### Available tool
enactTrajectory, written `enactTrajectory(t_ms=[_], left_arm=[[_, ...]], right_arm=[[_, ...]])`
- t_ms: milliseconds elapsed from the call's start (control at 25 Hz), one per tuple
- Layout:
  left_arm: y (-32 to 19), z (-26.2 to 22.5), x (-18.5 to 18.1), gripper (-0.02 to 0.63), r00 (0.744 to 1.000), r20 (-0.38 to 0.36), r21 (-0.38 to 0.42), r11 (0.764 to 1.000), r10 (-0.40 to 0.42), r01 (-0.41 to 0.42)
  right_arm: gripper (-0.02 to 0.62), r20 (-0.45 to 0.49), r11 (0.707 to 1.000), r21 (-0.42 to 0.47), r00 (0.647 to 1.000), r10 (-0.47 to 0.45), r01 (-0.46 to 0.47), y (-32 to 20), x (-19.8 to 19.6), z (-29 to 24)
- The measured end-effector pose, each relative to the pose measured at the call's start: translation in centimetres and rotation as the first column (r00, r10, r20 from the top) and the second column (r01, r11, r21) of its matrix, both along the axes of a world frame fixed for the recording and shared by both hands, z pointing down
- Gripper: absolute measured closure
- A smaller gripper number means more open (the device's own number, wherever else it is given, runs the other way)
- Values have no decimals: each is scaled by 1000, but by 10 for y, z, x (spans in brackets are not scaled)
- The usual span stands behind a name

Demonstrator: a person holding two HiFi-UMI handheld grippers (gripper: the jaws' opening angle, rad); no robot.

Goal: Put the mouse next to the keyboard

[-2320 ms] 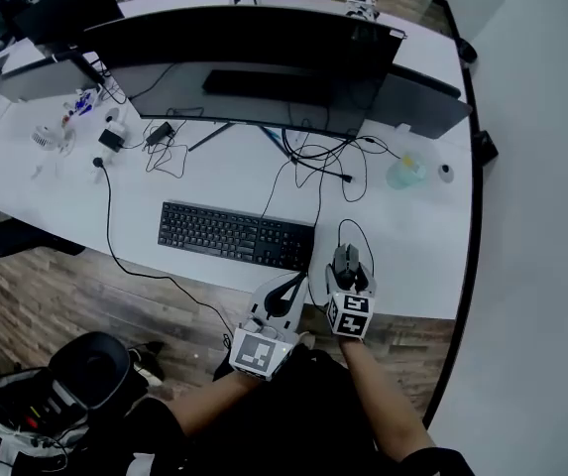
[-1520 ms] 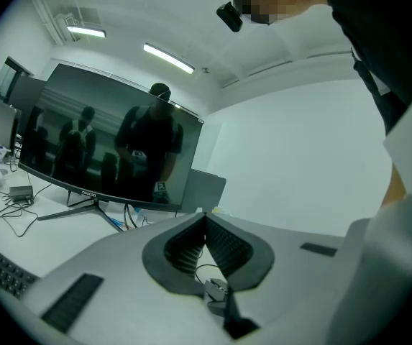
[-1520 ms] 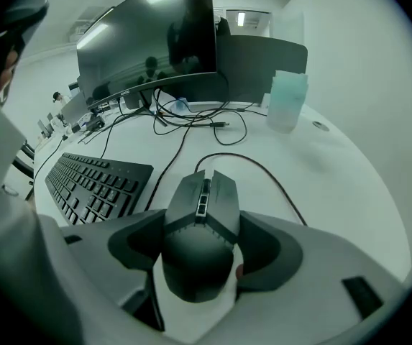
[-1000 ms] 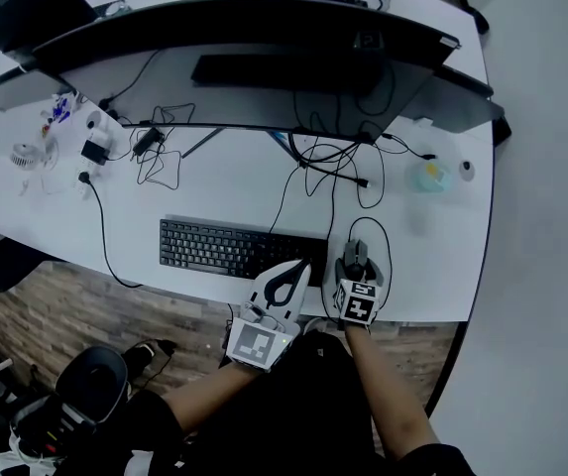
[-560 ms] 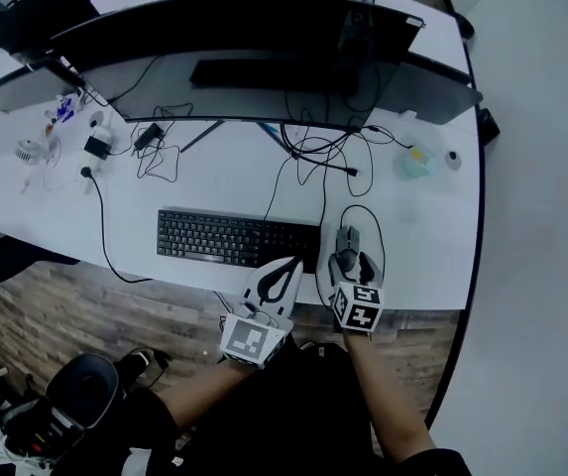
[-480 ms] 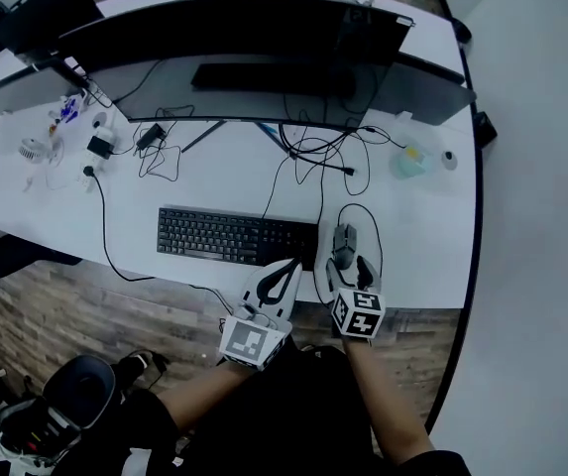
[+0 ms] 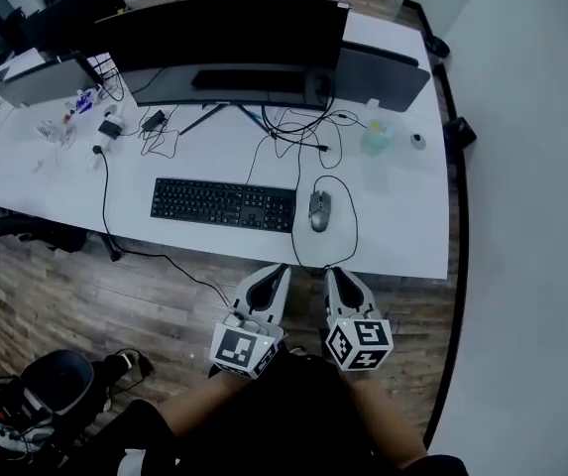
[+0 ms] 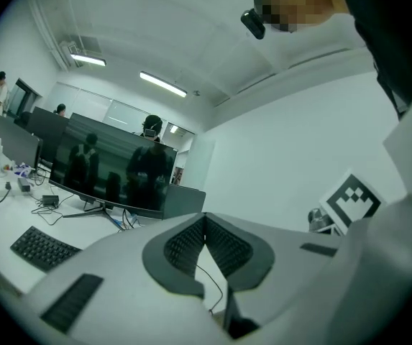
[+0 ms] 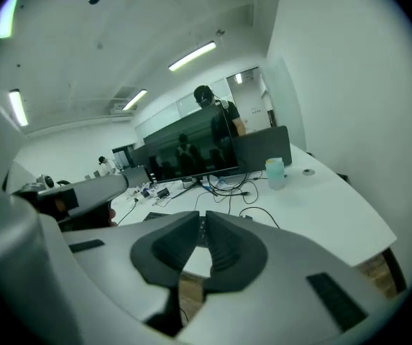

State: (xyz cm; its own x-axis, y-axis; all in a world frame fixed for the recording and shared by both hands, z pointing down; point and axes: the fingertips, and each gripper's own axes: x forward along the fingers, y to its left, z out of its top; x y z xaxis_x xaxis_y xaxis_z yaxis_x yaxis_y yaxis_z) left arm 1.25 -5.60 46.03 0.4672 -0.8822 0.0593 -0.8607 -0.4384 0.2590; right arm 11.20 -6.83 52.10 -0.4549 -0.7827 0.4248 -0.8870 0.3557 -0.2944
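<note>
The grey wired mouse (image 7: pixel 319 209) lies on the white desk (image 7: pixel 402 236), just right of the black keyboard (image 7: pixel 224 204), its cable looping to the right. Both grippers hang in front of the desk's near edge, over the wooden floor, and touch nothing. My left gripper (image 7: pixel 278 269) has its ribbed pads together (image 8: pixel 206 221) and holds nothing. My right gripper (image 7: pixel 333 273) points toward the mouse from below; its jaws are closing, tips nearly touching (image 9: pixel 201 221), with nothing between them. The keyboard (image 8: pixel 40 246) also shows low at the left in the left gripper view.
A wide curved monitor (image 7: pixel 224 38) spans the back of the desk, with a second screen (image 7: pixel 383 72) to its right. Tangled cables (image 7: pixel 293 137) lie under them. A pale green cup (image 7: pixel 376 137) stands at the back right. A chair base (image 7: pixel 56 380) sits on the floor at left.
My right gripper has let go of the mouse, drawn back off the desk edge and closed its jaws. The left gripper drew back too. The mouse stays beside the keyboard.
</note>
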Motion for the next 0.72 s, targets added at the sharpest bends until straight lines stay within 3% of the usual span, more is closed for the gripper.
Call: enactTrajectory(t_ms=[360,560,720], left_arm=[[134,-22,36,603,999,16,6,1000,-29,29],[175,-28,49,603,999,31,15,1000,-24,24],[196,-48,51,603,998,55,70,997,-16,12]], right_arm=[[571,53,981,162,992,-118,108,143,6,-68],[571,73,975,204,991,-109,92,185,10,-85],[571,63,966,229,989,-135,117,204,9,-96]])
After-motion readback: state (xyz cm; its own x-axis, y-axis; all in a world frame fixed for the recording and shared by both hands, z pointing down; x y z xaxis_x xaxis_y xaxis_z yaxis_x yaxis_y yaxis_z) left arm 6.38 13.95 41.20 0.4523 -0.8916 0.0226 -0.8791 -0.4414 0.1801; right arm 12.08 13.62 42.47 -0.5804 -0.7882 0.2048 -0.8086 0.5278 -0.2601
